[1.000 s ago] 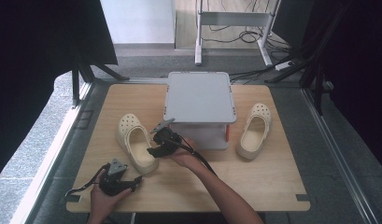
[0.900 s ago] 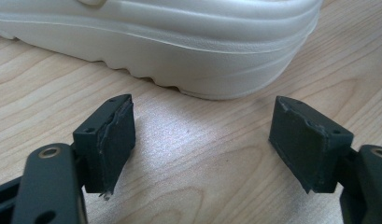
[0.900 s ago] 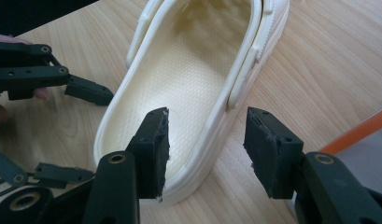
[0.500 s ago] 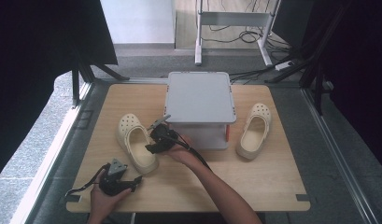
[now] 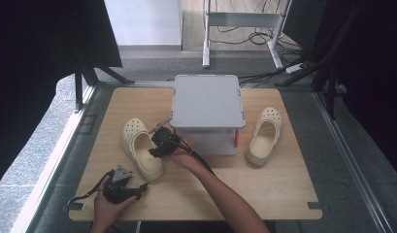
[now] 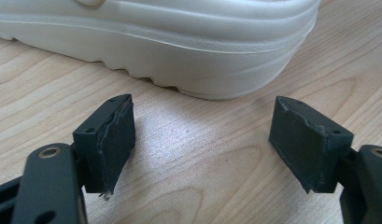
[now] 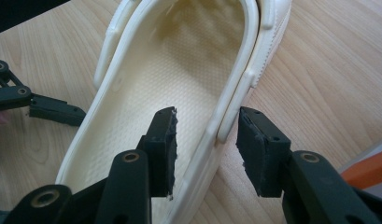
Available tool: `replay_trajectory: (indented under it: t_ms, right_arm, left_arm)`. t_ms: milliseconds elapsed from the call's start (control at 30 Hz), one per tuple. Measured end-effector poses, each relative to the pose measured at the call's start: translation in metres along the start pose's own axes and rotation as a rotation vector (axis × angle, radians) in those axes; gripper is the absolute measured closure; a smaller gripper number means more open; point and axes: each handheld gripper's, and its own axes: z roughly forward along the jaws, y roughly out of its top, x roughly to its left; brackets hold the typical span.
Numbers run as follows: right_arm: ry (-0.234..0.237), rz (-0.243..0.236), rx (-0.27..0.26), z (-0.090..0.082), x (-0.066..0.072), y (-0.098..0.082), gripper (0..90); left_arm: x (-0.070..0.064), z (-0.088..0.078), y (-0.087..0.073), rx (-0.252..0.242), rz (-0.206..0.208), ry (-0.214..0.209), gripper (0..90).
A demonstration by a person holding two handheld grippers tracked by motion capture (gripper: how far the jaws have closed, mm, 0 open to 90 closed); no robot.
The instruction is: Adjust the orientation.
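A cream clog (image 5: pixel 139 148) lies on the wooden table (image 5: pixel 283 194), left of a grey box (image 5: pixel 208 102). My right gripper (image 5: pixel 155 144) is open and straddles this clog's near side wall. In the right gripper view one of the fingers (image 7: pixel 163 144) is inside the clog (image 7: pixel 179 79), and the other is outside, past the strap; the right gripper (image 7: pixel 205 149) does not pinch the wall. My left gripper (image 5: pixel 138 188) rests low at the front left, open (image 6: pixel 202 140), pointing at the clog's heel (image 6: pixel 188 42). A second cream clog (image 5: pixel 264 136) lies right of the box.
The grey box stands mid-table on a lower base with an orange part (image 5: pixel 236 138) at its right front corner, also seen as the orange part (image 7: pixel 366 170) beside my right jaw. The table's front edge runs close behind the left hand.
My right gripper has shifted slightly left from beside the box onto the clog's side wall. The left gripper and both clogs have stayed put.
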Motion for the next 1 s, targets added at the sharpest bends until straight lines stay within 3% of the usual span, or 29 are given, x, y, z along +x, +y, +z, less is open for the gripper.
replay_trajectory:
  t_ms: [333, 1000]
  right_arm:
    - [0.003, 0.021, -0.006, 0.010, -0.006, 0.006, 60.0]
    - [-0.041, 0.044, 0.023, 0.029, -0.009, 0.015, 65.5]
  left_arm:
    - [0.000, 0.000, 0.000, 0.000, 0.001, -0.002, 23.1]
    - [0.000, 0.000, 0.000, 0.001, 0.006, -0.005, 23.2]
